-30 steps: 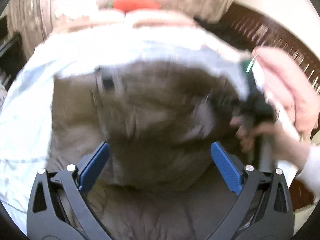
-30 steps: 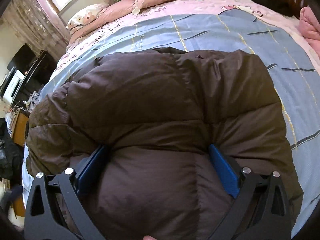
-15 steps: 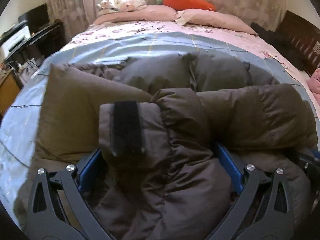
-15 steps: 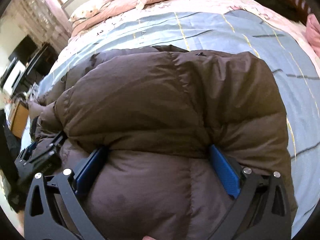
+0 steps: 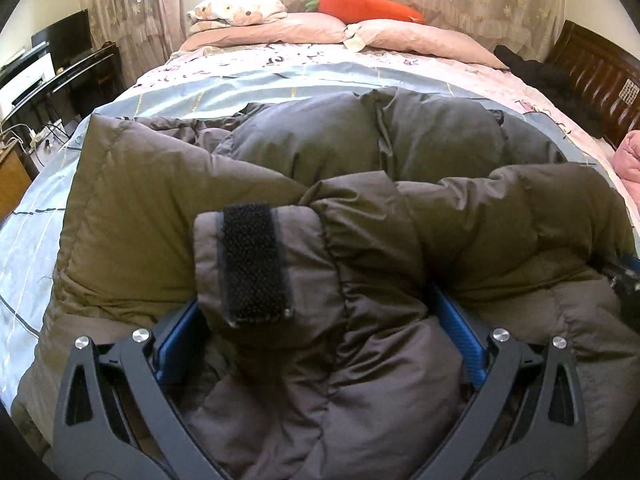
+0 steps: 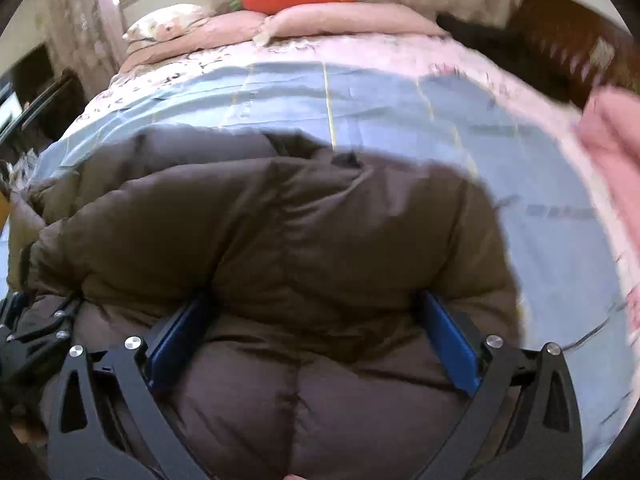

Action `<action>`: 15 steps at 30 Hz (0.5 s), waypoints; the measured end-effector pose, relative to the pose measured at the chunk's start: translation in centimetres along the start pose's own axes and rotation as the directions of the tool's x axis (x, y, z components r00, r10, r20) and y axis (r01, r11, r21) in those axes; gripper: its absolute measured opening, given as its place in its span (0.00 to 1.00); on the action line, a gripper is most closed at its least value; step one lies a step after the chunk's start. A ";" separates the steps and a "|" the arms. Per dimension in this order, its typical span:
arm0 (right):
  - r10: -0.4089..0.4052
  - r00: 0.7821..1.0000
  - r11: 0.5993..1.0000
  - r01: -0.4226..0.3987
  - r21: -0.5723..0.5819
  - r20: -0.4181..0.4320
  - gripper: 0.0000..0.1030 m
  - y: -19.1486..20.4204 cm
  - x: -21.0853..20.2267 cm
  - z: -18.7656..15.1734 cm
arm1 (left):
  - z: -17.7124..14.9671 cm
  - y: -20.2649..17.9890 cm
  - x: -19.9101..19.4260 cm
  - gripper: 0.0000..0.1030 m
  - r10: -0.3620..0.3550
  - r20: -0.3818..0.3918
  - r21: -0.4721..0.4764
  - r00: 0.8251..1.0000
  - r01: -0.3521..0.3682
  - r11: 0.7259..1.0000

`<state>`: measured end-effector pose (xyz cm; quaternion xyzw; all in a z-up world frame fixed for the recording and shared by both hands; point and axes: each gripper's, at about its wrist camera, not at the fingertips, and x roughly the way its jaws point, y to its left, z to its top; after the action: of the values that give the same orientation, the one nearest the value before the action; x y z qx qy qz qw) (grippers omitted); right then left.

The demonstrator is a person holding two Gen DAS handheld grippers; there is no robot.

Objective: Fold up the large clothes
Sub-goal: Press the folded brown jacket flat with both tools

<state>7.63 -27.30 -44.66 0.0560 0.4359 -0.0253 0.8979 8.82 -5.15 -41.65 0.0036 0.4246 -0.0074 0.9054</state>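
1. Our left gripper (image 5: pixel 320 328) has its fingers spread wide, with a puffy fold of the brown down jacket (image 5: pixel 360 184) bulging between them; we cannot tell whether they squeeze it.
2. A black velcro strip (image 5: pixel 254 264) on a cuff sits just ahead of the left finger.
3. Our right gripper (image 6: pixel 312 336) is likewise wide apart around jacket bulk.
4. The jacket lies on the blue bedsheet (image 6: pixel 360 96).
5. Beyond it lie pillows (image 5: pixel 304 28) and a carrot plush (image 5: pixel 368 2); a pink blanket (image 6: pixel 612 148) crowds the right edge.

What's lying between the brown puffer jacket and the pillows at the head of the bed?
Only bare bedding: the blue checked blanket, then pink floral sheet, between the brown puffer jacket and pink pillows. Both wrist views show it.
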 end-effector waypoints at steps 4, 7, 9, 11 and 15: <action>0.002 1.000 1.000 -0.003 -0.006 -0.019 0.99 0.0 -0.6 0.1 | -0.2 0.0 -0.1 0.98 -0.008 0.016 -0.005 1.000 0.008 1.000; 0.023 1.000 0.999 -0.023 0.022 -0.008 0.99 -0.5 1.0 -1.1 | -0.5 -0.1 -0.3 0.98 0.001 0.021 0.000 1.000 -0.001 1.000; 0.007 1.000 1.000 -0.007 0.009 -0.013 0.99 -0.2 1.6 -1.0 | -0.3 -0.3 -0.2 0.98 0.010 0.011 0.001 1.000 -0.010 1.000; -0.003 0.999 1.000 0.004 0.015 -0.053 0.99 -0.1 1.4 -0.4 | 0.0 -0.2 -0.3 0.98 0.003 -0.003 -0.007 1.000 -0.003 1.000; -0.043 0.996 0.996 0.048 0.073 -0.077 0.99 -0.6 -2.4 1.1 | 0.5 0.5 -2.5 0.98 -0.034 0.002 0.019 0.999 0.034 0.999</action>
<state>6.97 -28.04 -42.18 0.0805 0.4695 -0.0598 0.8772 7.57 -4.60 -39.40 0.0049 0.4235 -0.0270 0.9055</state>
